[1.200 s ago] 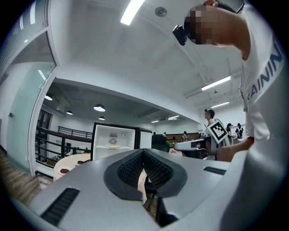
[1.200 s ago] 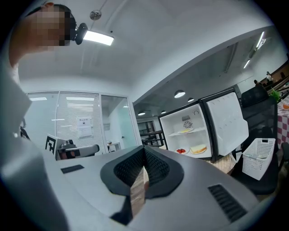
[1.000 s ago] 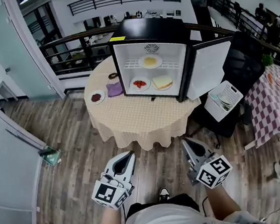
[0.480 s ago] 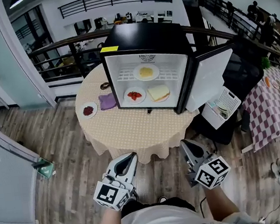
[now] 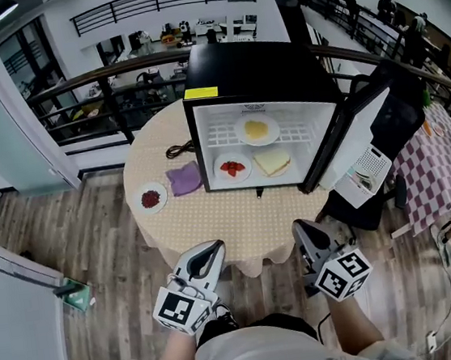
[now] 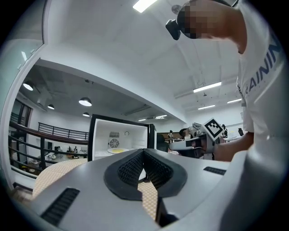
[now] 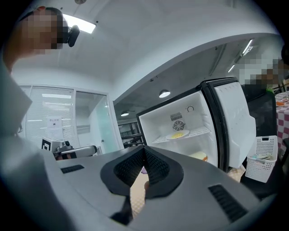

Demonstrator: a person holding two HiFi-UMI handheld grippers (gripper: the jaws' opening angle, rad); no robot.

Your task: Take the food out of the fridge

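The small black fridge [image 5: 256, 61] is a boxy thing w/ a smooth white inside. It stands on the round tabletop [image 5: 214, 217], which has a tan dotted cloth hanging over its edge. Its door [image 5: 359, 138] is swung open to the right. The food is all inside. 1 round white plate w/ yellow food [image 5: 257, 129] sits on the white wire shelf [image 5: 222, 135] up top. Under it, on the fridge's bottom, 1 round plate w/ red bits [image 5: 232, 167] lies just beside a pale square sandwich [image 5: 273, 161]. Left of the fridge on the cloth are a soft purple rag [image 5: 184, 178] & a small round plate w/ dark red bits [image 5: 151, 199]. The L hand-held gripper [image 5: 215, 247] & the R hand-held gripper [image 5: 300, 228] are smooth grey plastic, pointed like beaks, each w/ a black-&-white marker cube [image 5: 180, 309] at the back. Both hang over the wood plank floor [image 5: 112, 254], near the tabletop's front edge & well apart from the food. The L one's ribbed black pads [image 6: 131, 168] meet at the tip, clenched on nothing. The R one's pads [image 7: 156, 168] are the same, pressed tight & empty. A white plastic basket [image 5: 368, 167] w/ holes sits right of the door.
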